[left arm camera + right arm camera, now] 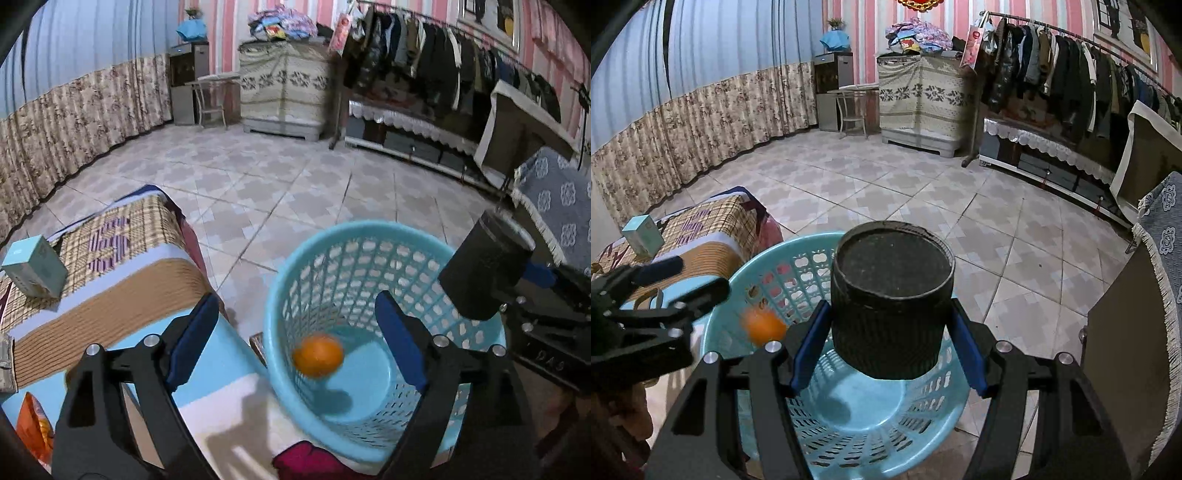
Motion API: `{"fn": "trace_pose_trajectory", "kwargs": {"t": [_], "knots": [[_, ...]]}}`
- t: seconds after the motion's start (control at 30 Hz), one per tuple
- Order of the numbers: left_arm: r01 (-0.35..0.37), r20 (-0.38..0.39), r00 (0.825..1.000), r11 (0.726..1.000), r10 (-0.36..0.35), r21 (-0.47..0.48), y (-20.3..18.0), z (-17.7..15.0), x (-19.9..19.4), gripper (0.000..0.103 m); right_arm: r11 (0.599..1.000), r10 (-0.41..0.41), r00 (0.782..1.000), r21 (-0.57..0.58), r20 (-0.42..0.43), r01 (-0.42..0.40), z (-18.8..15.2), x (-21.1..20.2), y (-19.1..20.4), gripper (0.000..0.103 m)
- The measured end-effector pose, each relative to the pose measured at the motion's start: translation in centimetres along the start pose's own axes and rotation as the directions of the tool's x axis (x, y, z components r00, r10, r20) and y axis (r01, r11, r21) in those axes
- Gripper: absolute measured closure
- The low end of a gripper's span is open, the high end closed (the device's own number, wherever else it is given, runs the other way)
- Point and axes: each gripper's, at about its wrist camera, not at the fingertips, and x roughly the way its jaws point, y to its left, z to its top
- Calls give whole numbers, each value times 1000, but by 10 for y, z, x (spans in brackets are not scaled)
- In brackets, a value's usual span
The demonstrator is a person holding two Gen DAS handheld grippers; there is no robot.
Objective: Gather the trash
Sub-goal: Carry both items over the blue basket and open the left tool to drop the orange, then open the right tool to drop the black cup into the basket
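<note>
Orange (pixel 317 355) blurred below spread, empty left tongs (pixel 301 334); right tongs (pixel 890 343) clamp black cup (pixel 892 295).

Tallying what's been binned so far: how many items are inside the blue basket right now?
1: an orange, blurred, inside the blue basket above its floor. The black cylinder sits clamped in the right gripper over the basket. The cylinder hides part of the floor.
</note>
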Motion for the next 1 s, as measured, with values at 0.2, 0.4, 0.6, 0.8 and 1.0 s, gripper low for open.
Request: {"fn": "trace_pose_trajectory", "kwargs": {"t": [0.2,0.4,0.6,0.8,1.0], "knots": [[-92,47,995,995,93,-32,20,1,-18,12,1000,3,1000,-14,-11,-3,-4,2,13,39],[-118,50,991,990,122,-81,40,-5,-32,11,1000,13,999,-5,-30,-13,-12,10,24,39],[-154,89,983,984,162,-87,47,-8,-53,8,1000,-3,1000,18,-8,4,-10,7,26,30],[-194,126,971,978,203,-80,60,-13,-77,6,997,-53,998,49,24,52,-5,0,26,17],[-227,130,962,968,240,-110,85,-24,-100,6,998,-54,996,36,65,52,-7,-13,45,11]]}}
